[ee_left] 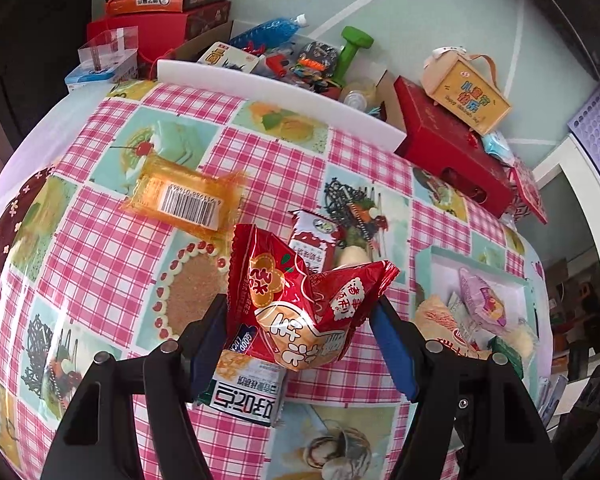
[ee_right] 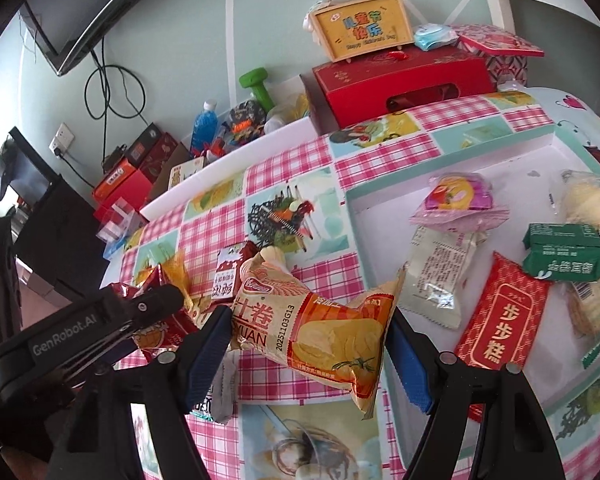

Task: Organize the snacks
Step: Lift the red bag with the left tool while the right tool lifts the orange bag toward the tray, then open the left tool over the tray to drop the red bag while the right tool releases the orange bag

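In the left wrist view my left gripper (ee_left: 300, 306) is shut on a crumpled red snack bag (ee_left: 300, 300), held above the checked tablecloth. Under it lies a white and green packet (ee_left: 244, 388). An orange packet with a barcode (ee_left: 184, 196) and a small red and white packet (ee_left: 312, 236) lie further out. In the right wrist view my right gripper (ee_right: 308, 316) is shut on a beige and orange snack bag (ee_right: 320, 332), next to the near left corner of a white tray (ee_right: 452, 160) with a teal rim. The tray holds several snacks, among them a pink packet (ee_right: 458, 196), a red packet (ee_right: 500, 316) and a green packet (ee_right: 566, 252).
A white board (ee_left: 284, 96) lines the table's far edge. Beyond it lie a green dumbbell (ee_left: 350, 50), a blue bottle (ee_left: 268, 32) and small clutter. A red box (ee_right: 400, 76) with a yellow gift box (ee_right: 364, 28) on top stands at the far corner. Stacked boxes (ee_left: 160, 12) stand far left.
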Available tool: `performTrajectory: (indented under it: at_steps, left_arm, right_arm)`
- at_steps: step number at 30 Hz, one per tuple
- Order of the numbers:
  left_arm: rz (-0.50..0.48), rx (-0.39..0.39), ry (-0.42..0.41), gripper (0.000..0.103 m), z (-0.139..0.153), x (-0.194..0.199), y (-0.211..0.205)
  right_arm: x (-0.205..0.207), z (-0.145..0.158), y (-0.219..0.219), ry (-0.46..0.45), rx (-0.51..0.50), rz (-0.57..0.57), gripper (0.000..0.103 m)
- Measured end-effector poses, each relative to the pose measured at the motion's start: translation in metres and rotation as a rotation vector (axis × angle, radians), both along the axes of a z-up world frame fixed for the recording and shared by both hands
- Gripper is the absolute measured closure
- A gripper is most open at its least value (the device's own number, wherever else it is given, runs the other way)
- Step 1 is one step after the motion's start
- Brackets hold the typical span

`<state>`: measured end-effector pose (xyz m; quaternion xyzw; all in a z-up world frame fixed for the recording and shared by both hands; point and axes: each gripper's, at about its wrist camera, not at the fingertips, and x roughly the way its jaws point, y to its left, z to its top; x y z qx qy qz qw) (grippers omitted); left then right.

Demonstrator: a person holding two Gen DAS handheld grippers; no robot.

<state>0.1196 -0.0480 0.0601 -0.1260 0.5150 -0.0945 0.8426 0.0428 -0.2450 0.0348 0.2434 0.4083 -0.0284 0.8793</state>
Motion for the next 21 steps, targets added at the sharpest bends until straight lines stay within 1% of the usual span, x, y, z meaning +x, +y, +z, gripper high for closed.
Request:
performTrajectory:
  at_steps: [6, 10, 17, 21]
  left_arm:
    - [-0.020, -0.011, -0.029, 0.032, 0.010, -0.003, -0.010]
    - [-0.047, -0.016, -0.047, 0.032, 0.014, -0.005, -0.022]
    - [-0.130, -0.012, -0.075, 0.032, 0.019, -0.013, -0.055]
    - [-0.198, -0.008, -0.086, 0.032, 0.021, -0.020, -0.082]
  right_arm:
    - [-0.006, 0.006, -0.015, -0.015, 0.016, -0.033, 0.025]
    - [-0.012, 0.011, -0.030, -0.026, 0.009, -0.076, 0.025]
    - [-0.030, 0.020, -0.073, -0.043, -0.010, -0.202, 0.025]
    - [-0.042, 0.023, -0.099, -0.045, -0.017, -0.285, 0.025]
